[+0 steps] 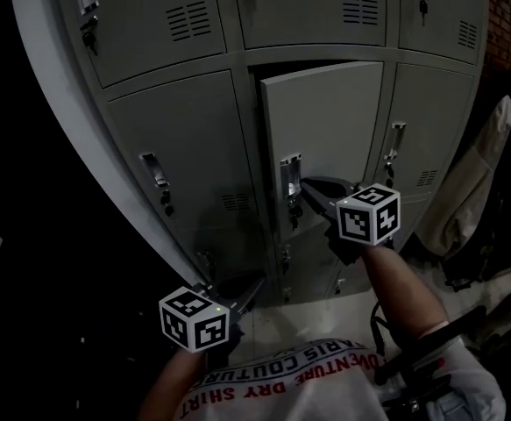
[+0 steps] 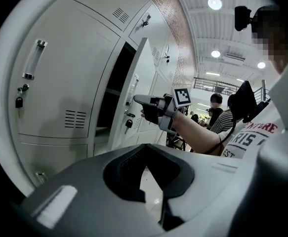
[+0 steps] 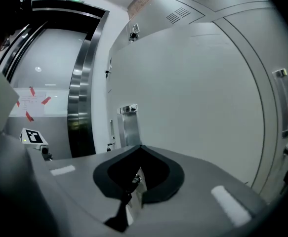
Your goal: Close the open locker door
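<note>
The open locker door point(image 1: 323, 130) is a grey panel in the middle row, swung a little out from its dark compartment point(image 2: 115, 90). Its metal handle point(image 1: 290, 175) sits low on the left edge, with a key hanging under it. My right gripper point(image 1: 308, 184) is shut on nothing, and its tips rest against the door face beside the handle point(image 3: 129, 125). In the left gripper view the right gripper point(image 2: 143, 100) reaches the door's edge point(image 2: 140, 78). My left gripper point(image 1: 251, 288) hangs low near the floor, shut and empty, away from the door.
Closed lockers point(image 1: 180, 156) with handles and small keys surround the open one. A pale bag or garment point(image 1: 476, 182) leans at the right. A dark metal door frame point(image 3: 82, 88) stands beyond the lockers. People point(image 2: 216, 110) sit in the background.
</note>
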### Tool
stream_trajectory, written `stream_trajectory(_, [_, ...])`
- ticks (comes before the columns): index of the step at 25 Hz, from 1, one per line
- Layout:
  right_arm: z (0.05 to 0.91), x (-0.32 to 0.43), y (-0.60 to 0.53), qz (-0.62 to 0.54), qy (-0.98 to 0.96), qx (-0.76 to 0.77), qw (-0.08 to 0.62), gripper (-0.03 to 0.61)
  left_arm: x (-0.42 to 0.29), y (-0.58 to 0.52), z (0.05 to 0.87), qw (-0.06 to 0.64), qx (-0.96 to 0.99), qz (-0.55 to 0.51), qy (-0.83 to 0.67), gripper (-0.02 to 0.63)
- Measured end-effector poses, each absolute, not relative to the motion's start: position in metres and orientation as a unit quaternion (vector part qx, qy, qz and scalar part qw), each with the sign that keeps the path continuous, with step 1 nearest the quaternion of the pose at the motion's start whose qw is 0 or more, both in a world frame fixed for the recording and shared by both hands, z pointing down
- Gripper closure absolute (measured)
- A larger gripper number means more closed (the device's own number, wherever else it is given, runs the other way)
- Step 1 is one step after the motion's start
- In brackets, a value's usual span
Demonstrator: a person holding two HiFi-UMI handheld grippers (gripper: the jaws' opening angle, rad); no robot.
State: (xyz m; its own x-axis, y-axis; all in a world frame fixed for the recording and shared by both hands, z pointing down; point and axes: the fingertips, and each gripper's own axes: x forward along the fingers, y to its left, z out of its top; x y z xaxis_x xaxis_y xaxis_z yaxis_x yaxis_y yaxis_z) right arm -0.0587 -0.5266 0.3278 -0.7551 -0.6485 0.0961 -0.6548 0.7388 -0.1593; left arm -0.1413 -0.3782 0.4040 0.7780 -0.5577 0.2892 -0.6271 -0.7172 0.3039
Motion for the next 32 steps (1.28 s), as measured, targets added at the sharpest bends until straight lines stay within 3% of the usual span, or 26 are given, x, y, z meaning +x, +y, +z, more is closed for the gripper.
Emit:
stream_trajectory(19, [0.342, -0.048, -0.606, 0.122, -0.904, 0.408, 0.028, 0.580, -0.179, -0.380, 0.412, 0.211, 0.908, 0.091, -0.351, 0.609])
stream_trajectory(32, [0.334, -0.062, -0.517, 0.061, -0.920, 0.380, 0.078, 0.580, -0.183, -0.359, 0.416, 0.179, 0.920, 0.108, -0.333, 0.609])
